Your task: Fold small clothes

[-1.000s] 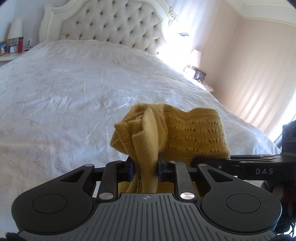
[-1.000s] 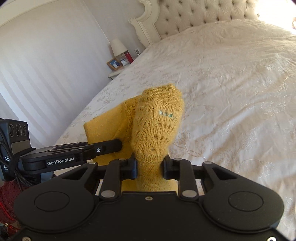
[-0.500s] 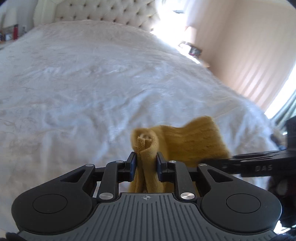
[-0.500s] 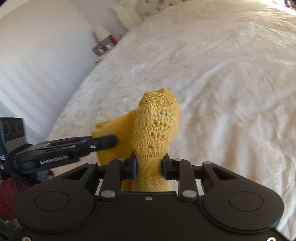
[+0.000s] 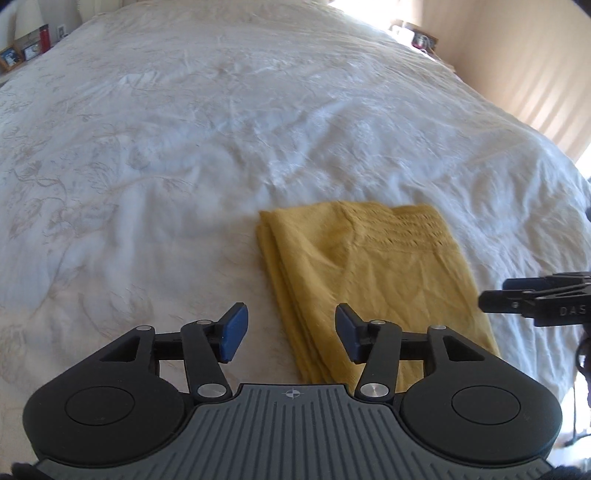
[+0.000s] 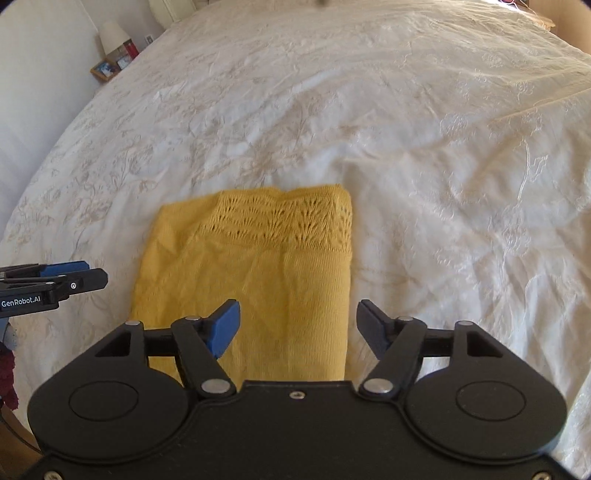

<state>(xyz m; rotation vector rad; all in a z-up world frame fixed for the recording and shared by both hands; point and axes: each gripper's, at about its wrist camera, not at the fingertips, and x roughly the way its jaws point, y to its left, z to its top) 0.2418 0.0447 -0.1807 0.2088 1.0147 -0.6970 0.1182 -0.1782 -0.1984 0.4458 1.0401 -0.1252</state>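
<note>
Folded mustard knit garment laid flat on the white bedspread, left gripper spread wide over its left edge, right gripper released above its right edge, nothing grasped

A wide bed with a wrinkled white embroidered bedspread carries one folded mustard-yellow knitted garment lying flat near its near edge.

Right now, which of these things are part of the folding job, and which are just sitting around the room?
Part of the job:
yellow knit garment, folded on the bed
left gripper, open
right gripper, open
white bedspread

Just lying about:
lamp
picture frame
red bottle
</note>
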